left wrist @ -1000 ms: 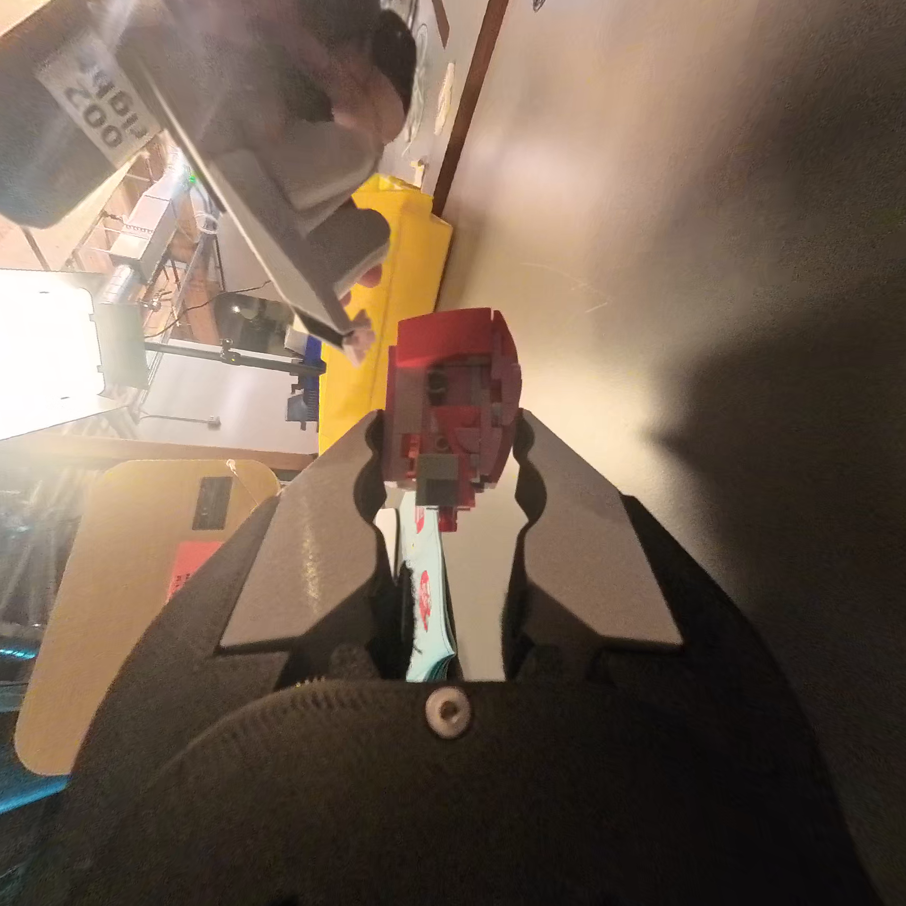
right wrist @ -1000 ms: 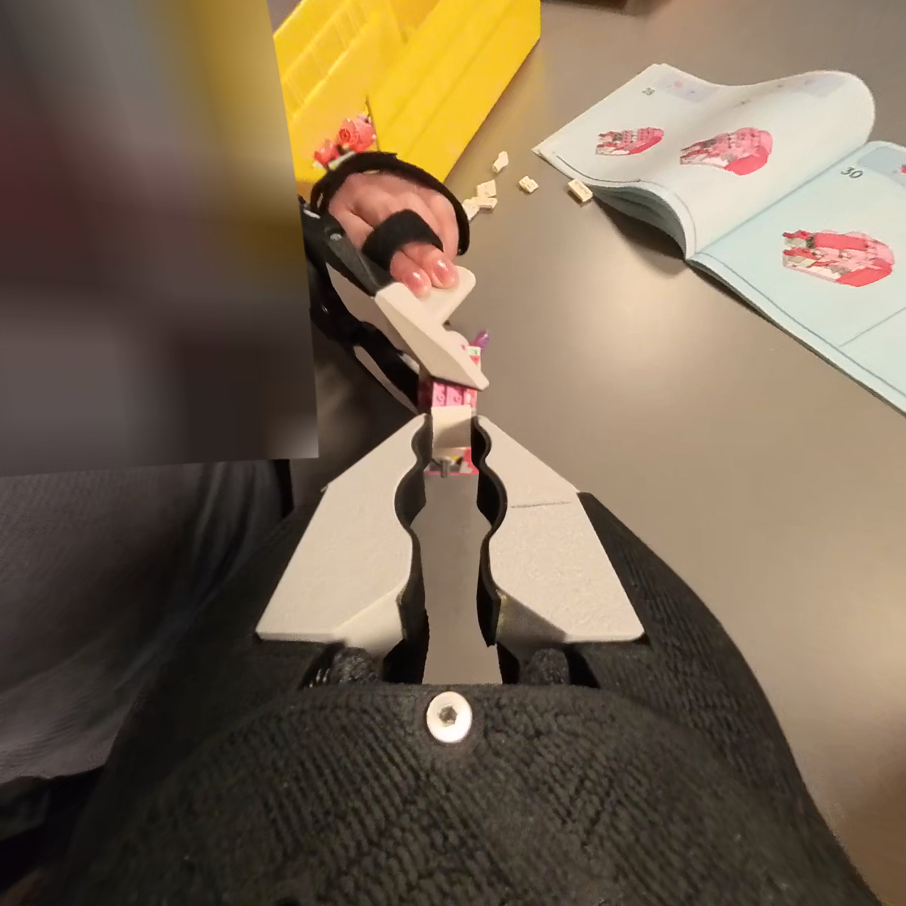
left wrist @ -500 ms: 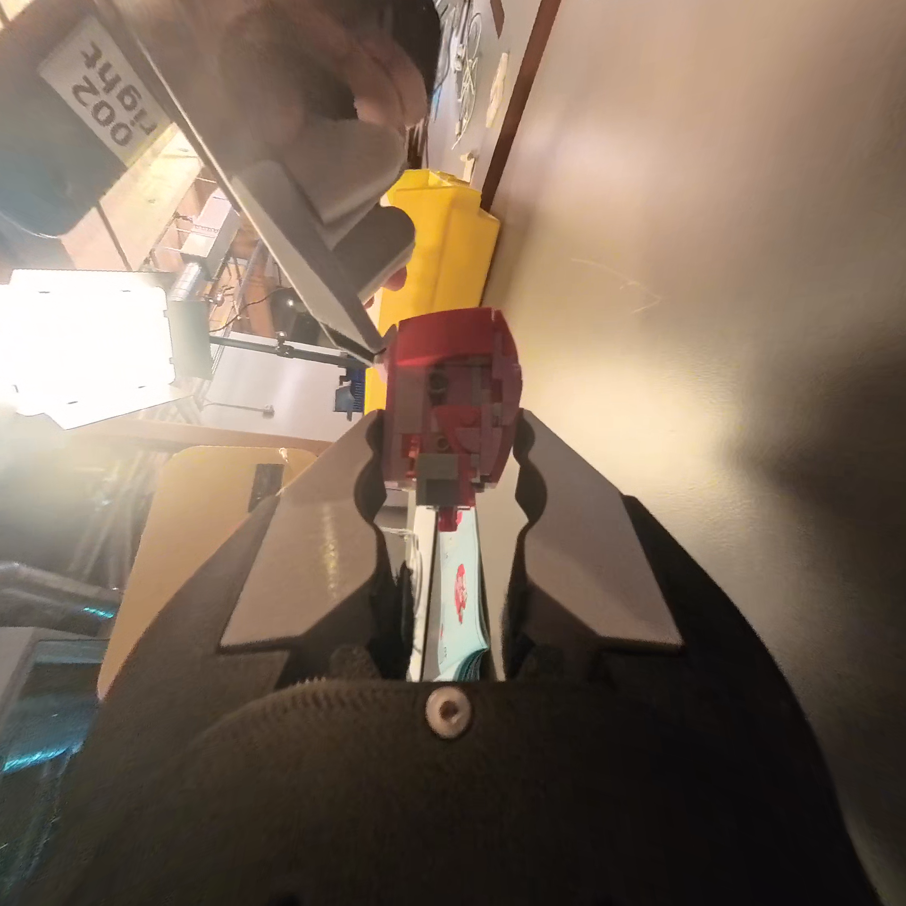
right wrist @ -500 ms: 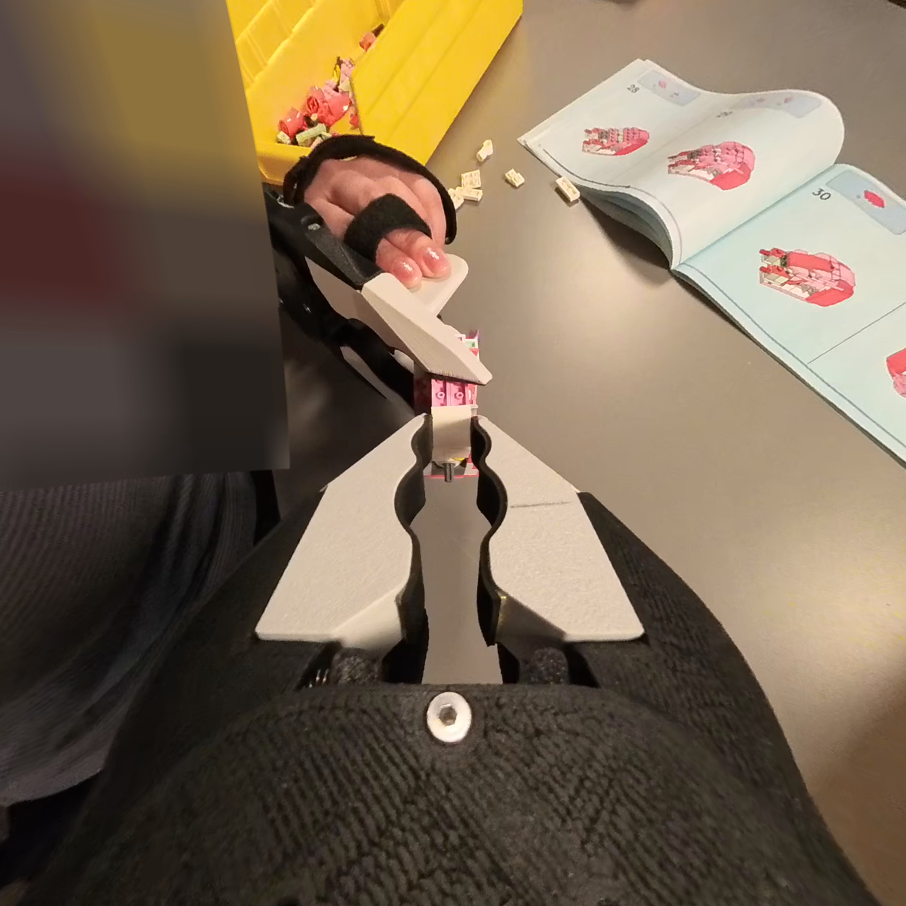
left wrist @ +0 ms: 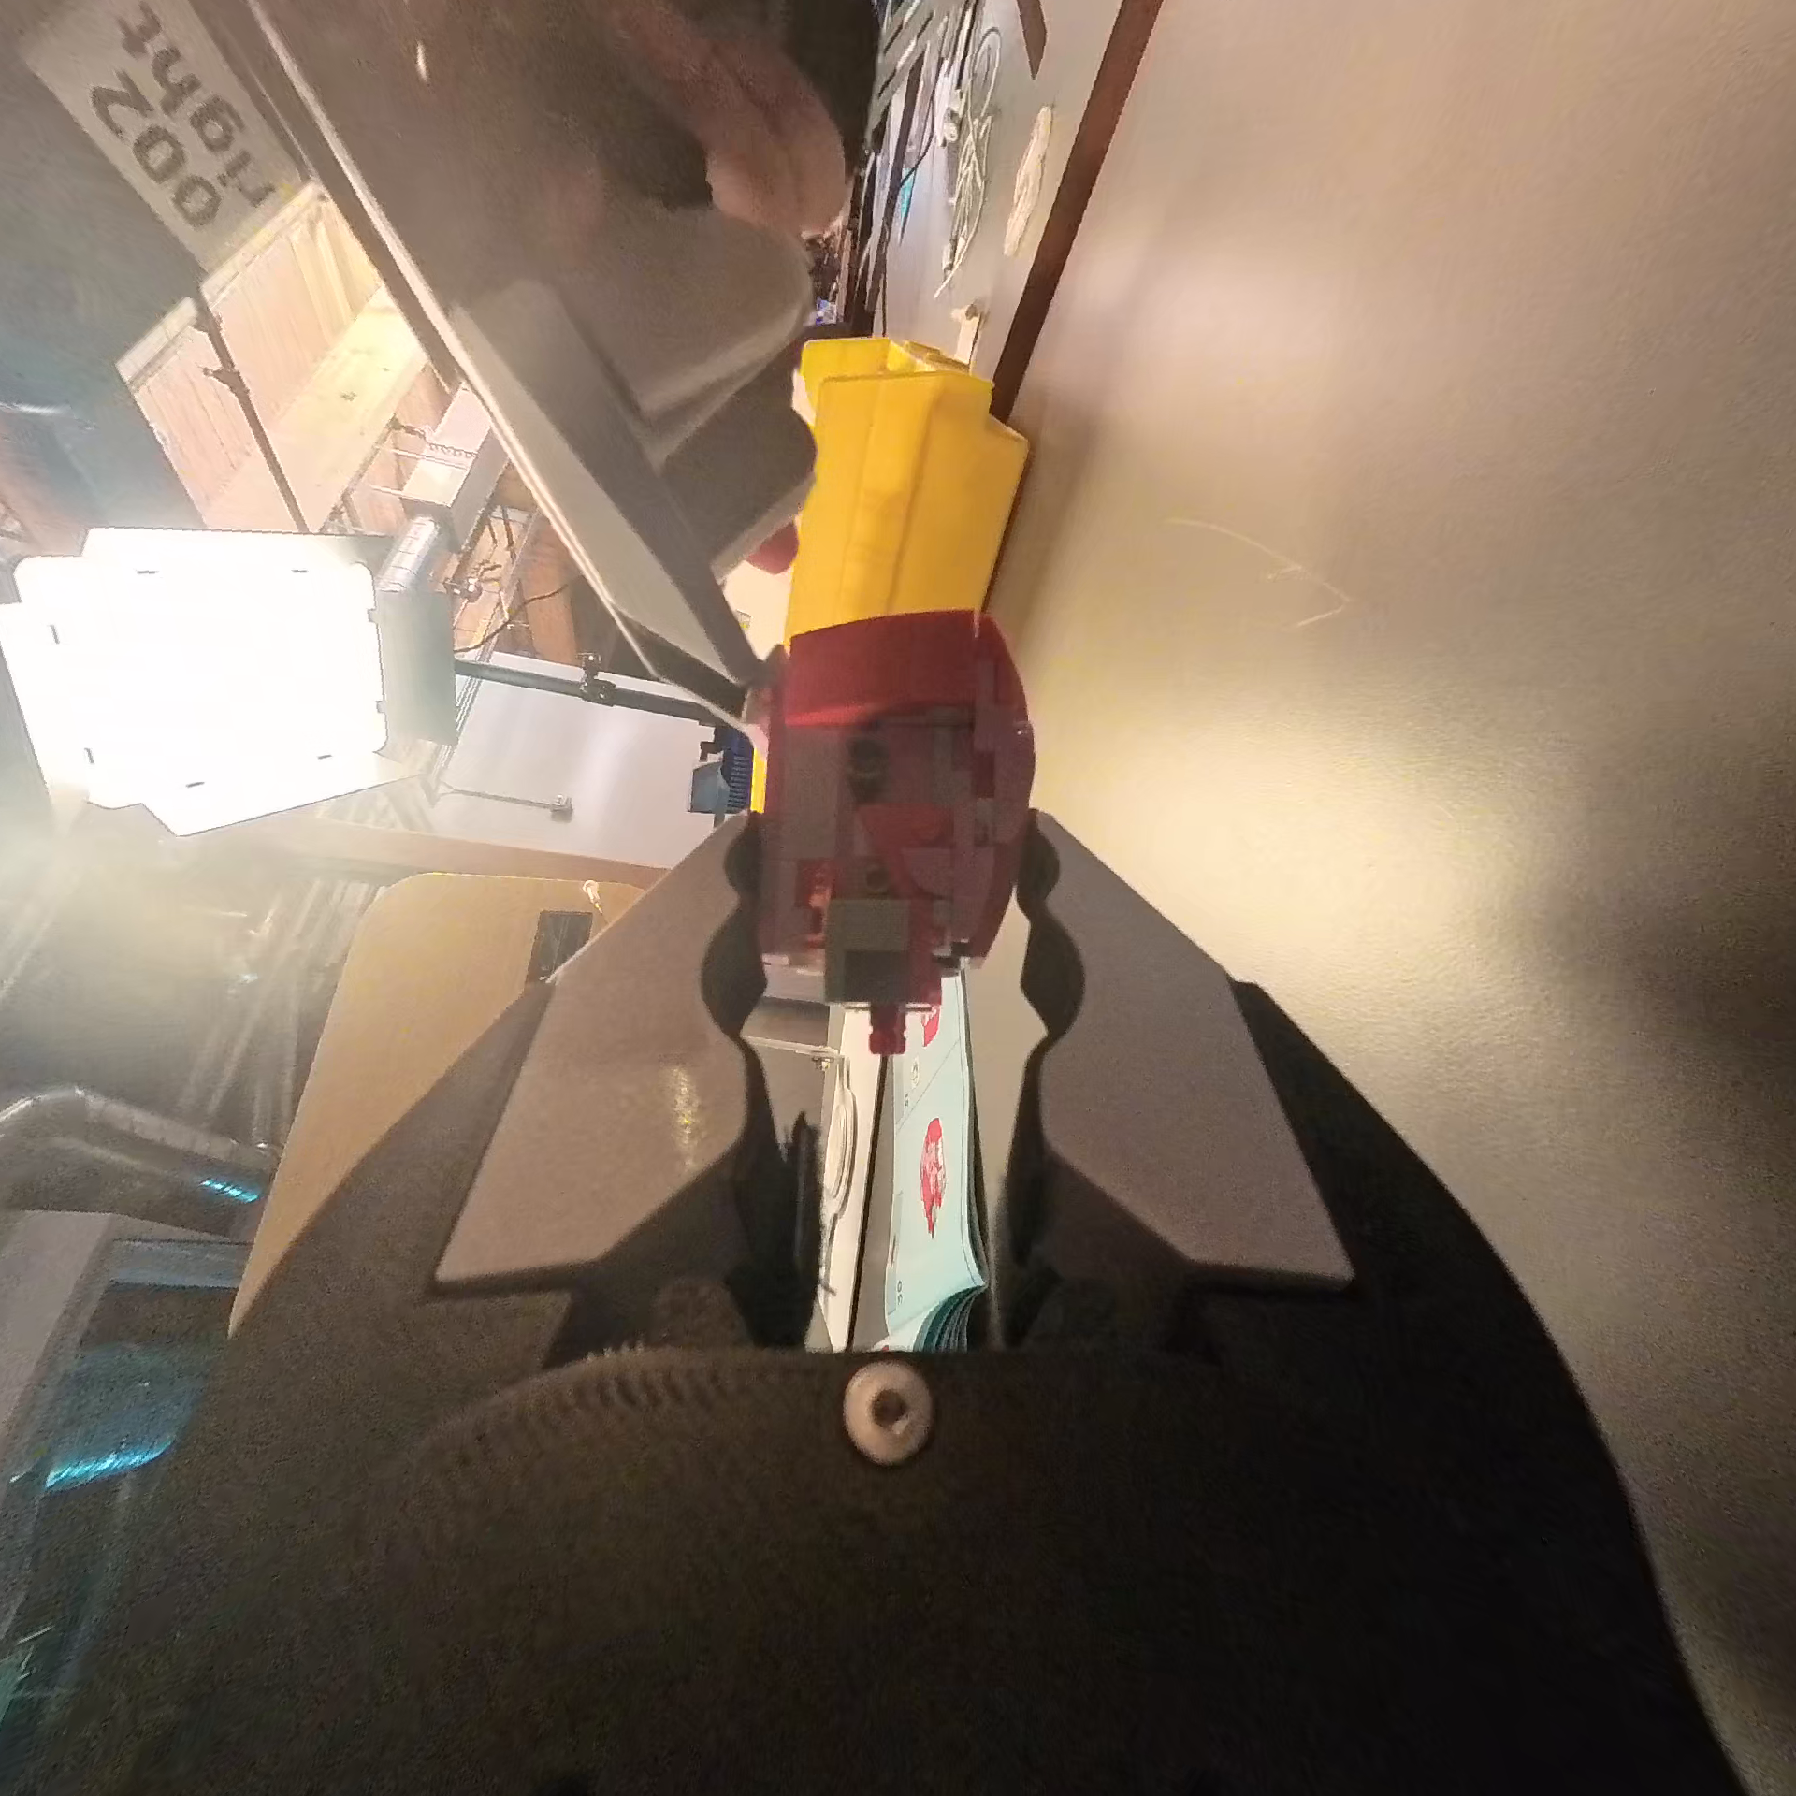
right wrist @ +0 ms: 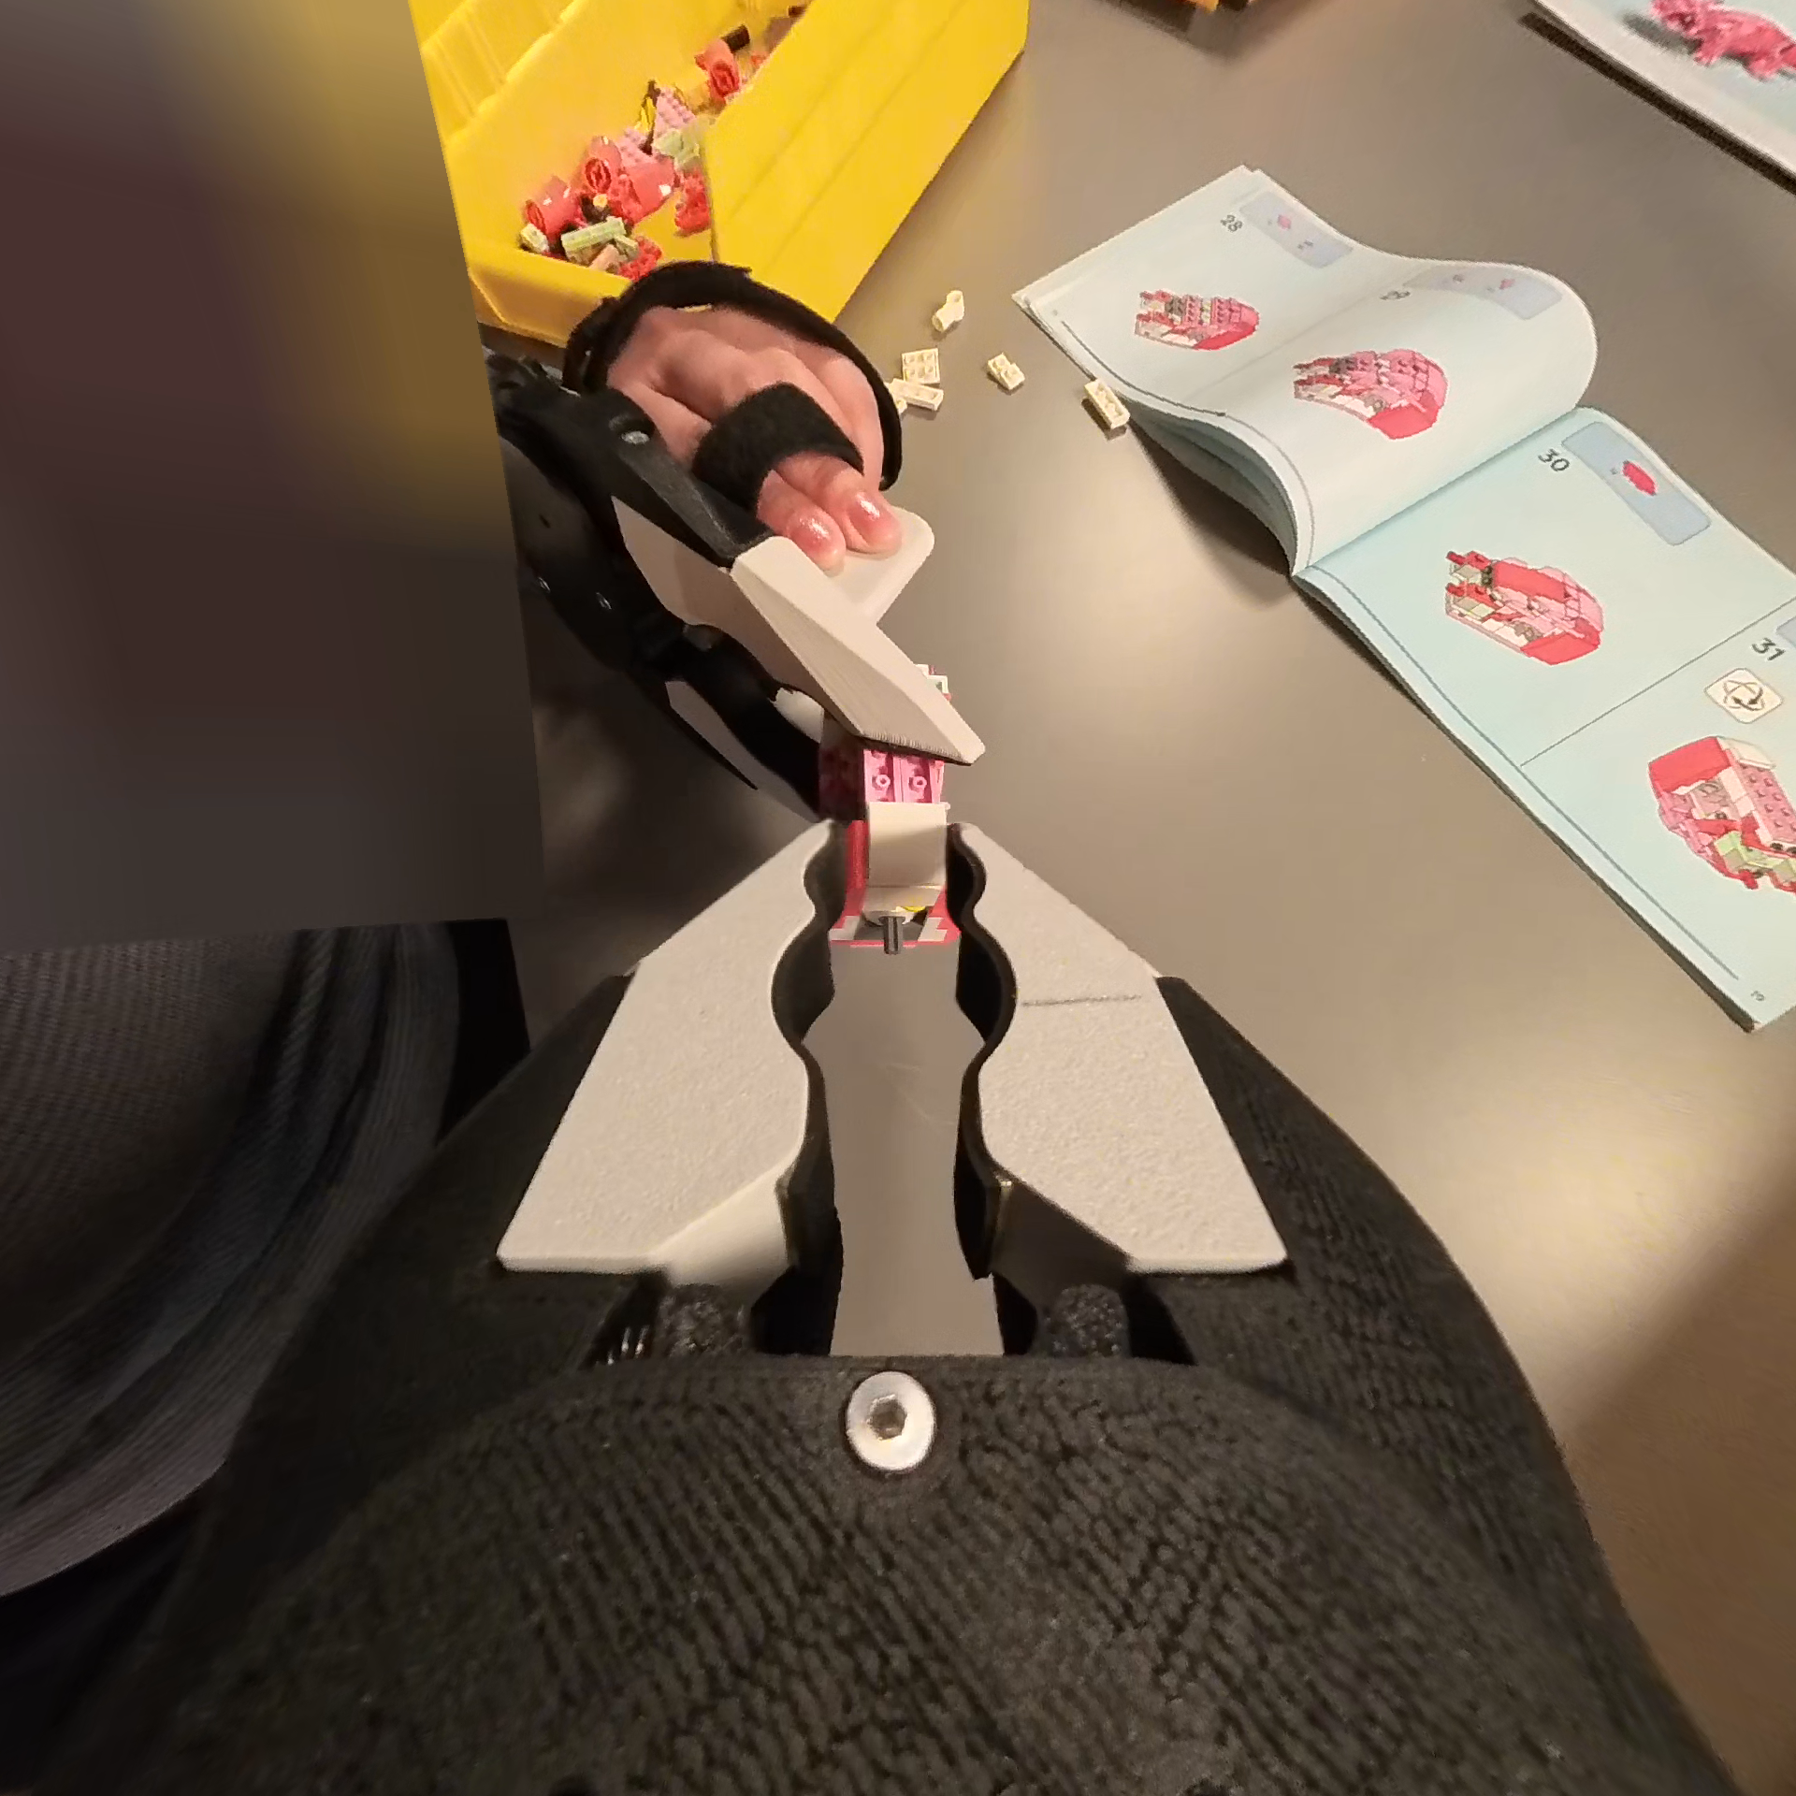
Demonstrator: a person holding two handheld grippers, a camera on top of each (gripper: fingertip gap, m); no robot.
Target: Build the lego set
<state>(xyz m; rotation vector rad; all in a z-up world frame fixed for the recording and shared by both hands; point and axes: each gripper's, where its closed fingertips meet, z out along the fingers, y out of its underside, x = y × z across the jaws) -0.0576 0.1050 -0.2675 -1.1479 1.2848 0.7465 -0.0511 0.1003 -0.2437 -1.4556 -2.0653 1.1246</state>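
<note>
Centre frame in both views, we see the left gripper [left wrist: 889, 875] clamped on the pink-and-red brick model [left wrist: 889, 787]. Our right gripper [right wrist: 892, 875] closes on its white end piece [right wrist: 904, 841]. Yellow bin [right wrist: 855, 146] upper left, open instruction booklet [right wrist: 1458, 505] right, on the dark table [right wrist: 1215, 875].

Left gripper [left wrist: 889, 880]: fingers spread wide, both pads pressed on flanks of pink-and-red brick model [left wrist: 889, 797], gripper rolled on its side. In right wrist view its upper finger [right wrist: 855, 671] slants down over model; hand [right wrist: 768, 428] grips handle, black strap across index finger.

Right gripper [right wrist: 892, 875]: fingers nearly parallel, narrow gap, tips at white curved brick [right wrist: 904, 841] on model's near end; pad contact unclear.
</note>
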